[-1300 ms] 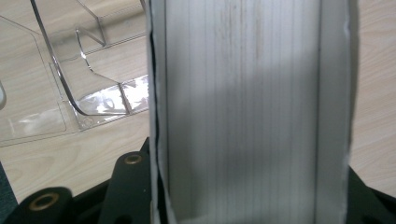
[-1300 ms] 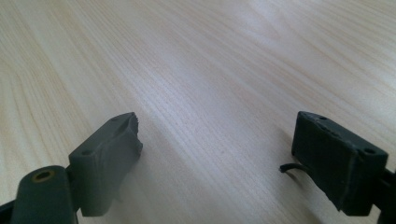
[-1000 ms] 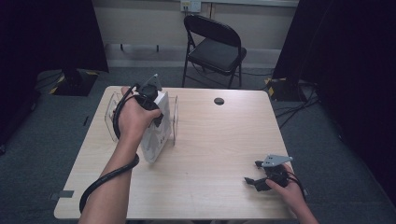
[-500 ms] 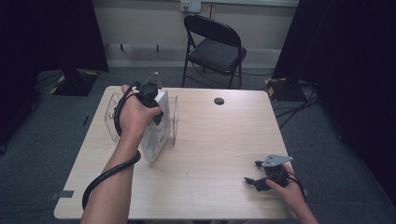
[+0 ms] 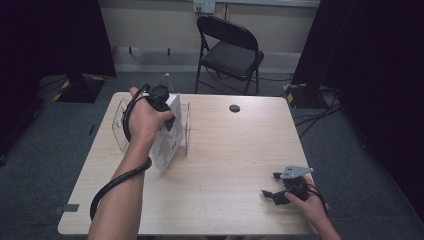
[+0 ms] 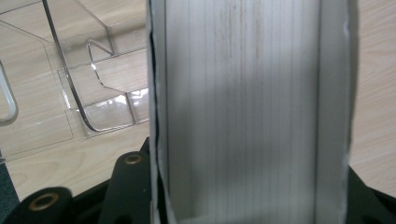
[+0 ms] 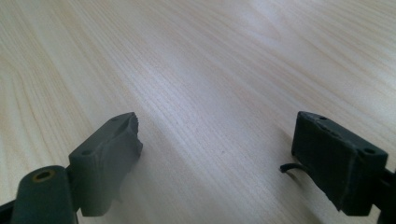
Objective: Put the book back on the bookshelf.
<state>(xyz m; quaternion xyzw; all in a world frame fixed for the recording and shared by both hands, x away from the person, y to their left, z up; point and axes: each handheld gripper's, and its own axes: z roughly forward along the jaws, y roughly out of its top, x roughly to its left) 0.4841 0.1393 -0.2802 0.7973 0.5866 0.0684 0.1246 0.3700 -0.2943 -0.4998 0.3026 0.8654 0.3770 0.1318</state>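
A thick white book [image 5: 166, 142] stands on edge in a clear acrylic rack [image 5: 119, 126] at the table's left. My left gripper [image 5: 161, 106] is over its top, held by a hand, and is shut on it. In the left gripper view the book's page edges [image 6: 252, 107] run up between the two black jaws of the left gripper [image 6: 252, 198], and the clear rack [image 6: 100, 100] lies to the left. My right gripper [image 5: 274, 194] rests near the table's front right corner. It is open, and its fingers [image 7: 109, 154] have bare wood between them.
A small dark round disc [image 5: 234, 108] lies at the table's far edge. A black folding chair [image 5: 230, 52] stands behind the table. Cables trail on the floor at the right [image 5: 315, 115]. The table [image 5: 235, 150] is light wood.
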